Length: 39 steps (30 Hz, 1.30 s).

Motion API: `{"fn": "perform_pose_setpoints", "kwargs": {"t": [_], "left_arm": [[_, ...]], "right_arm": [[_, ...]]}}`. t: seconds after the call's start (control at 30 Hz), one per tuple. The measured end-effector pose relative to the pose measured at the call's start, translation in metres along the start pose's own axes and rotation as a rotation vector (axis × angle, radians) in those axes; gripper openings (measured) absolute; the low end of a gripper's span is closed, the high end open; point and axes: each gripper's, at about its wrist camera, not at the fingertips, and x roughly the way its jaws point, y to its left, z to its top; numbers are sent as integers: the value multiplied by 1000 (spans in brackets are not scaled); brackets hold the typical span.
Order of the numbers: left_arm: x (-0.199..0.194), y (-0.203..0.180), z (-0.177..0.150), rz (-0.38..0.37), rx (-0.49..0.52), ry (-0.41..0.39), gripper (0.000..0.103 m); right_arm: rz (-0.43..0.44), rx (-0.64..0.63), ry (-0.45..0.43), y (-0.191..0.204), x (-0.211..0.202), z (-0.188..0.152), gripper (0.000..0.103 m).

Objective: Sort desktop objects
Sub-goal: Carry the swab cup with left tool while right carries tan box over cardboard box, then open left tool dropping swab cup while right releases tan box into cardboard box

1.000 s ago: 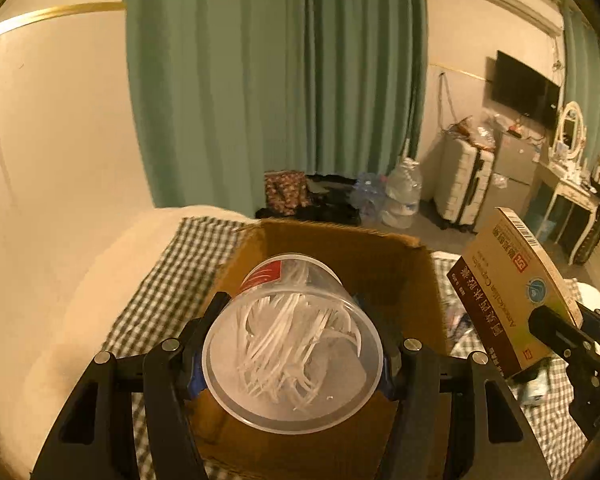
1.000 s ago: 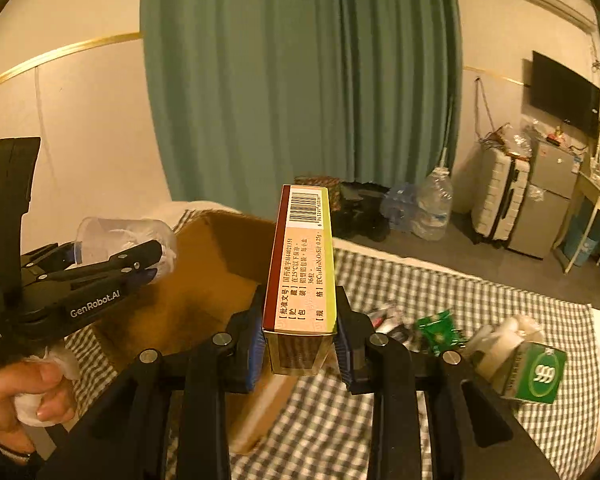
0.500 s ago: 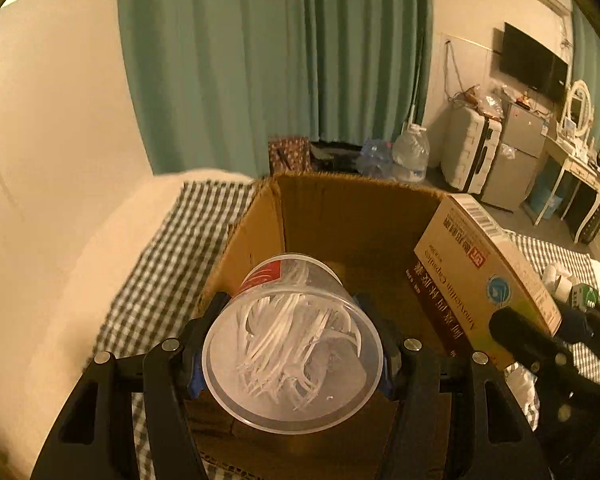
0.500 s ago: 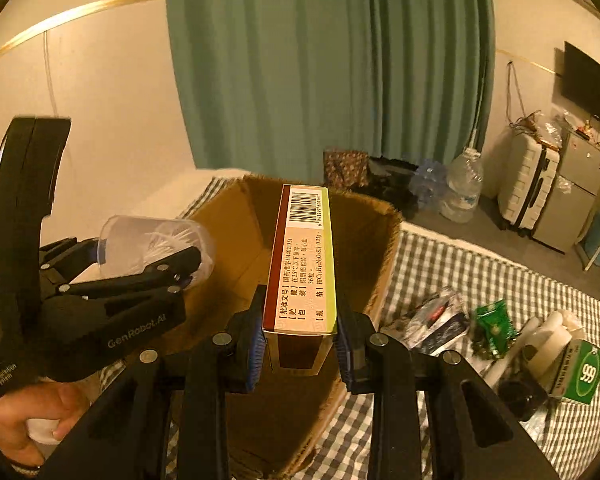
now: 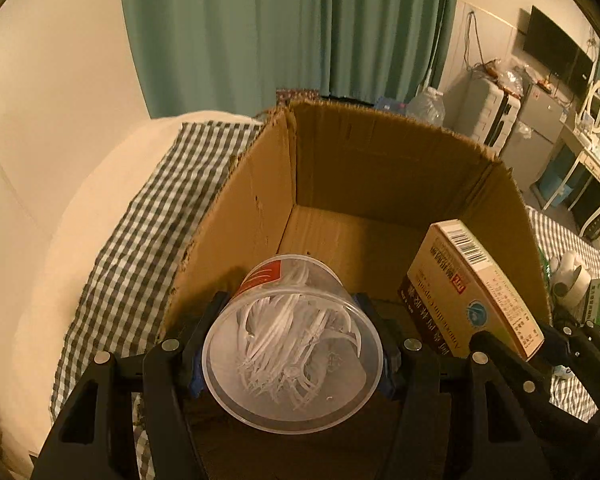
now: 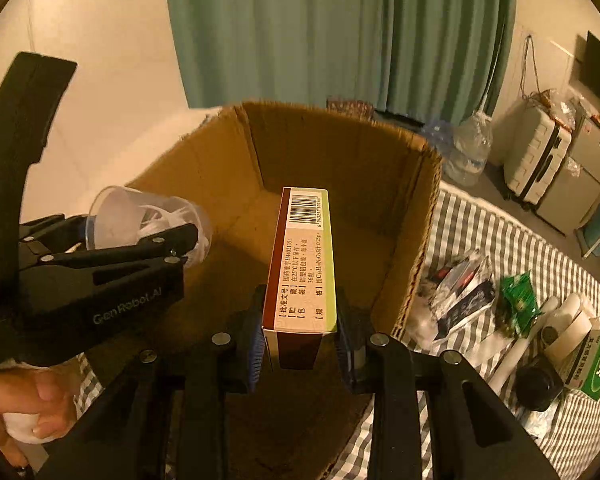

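Note:
My left gripper (image 5: 292,332) is shut on a clear plastic tub of white floss picks (image 5: 292,344) and holds it over the near left part of an open cardboard box (image 5: 380,152). My right gripper (image 6: 300,332) is shut on a maroon and cream medicine box (image 6: 304,256), held above the box's near right part. In the left wrist view the medicine box (image 5: 472,292) shows at the right. In the right wrist view the left gripper (image 6: 112,280) with the tub (image 6: 140,220) is at the left. The cardboard box (image 6: 340,140) looks empty inside.
The box stands on a checked cloth (image 5: 140,232). To its right lie a foil packet (image 6: 464,292), a green sachet (image 6: 518,304), white tubes (image 6: 560,320), a dark jar (image 6: 538,386) and a green-white carton (image 6: 592,364). Curtains, suitcase and furniture are behind.
Both grippers moved forward and down over the cardboard box with their loads. The box's inside now fills both views.

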Motion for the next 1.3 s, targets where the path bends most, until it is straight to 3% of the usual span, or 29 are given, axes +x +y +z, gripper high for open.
{"fn": "perform_pose_setpoints", "kwargs": {"t": [0.33,0.47,0.93,1.17,1.3], "left_arm": [[1,-5,0,9,24,-2,64],[-5,-2,2,-5,-3,-39,66],[-33,-16,15,5,-34,-154,74],[-60,-31,18,-35,-46,-253,78],[-65,-33,20,-48,-74,-270,79]], "right_arm": [[-6,-16,23,3,10,2,31],[-31,-18,-17,1,2,3,46],[-69,51,-151,-32,-40,-1,46],[-105,113,-209,-59,-68,-7,46],[-121,136,-227,-73,-82,-10,46]]}}
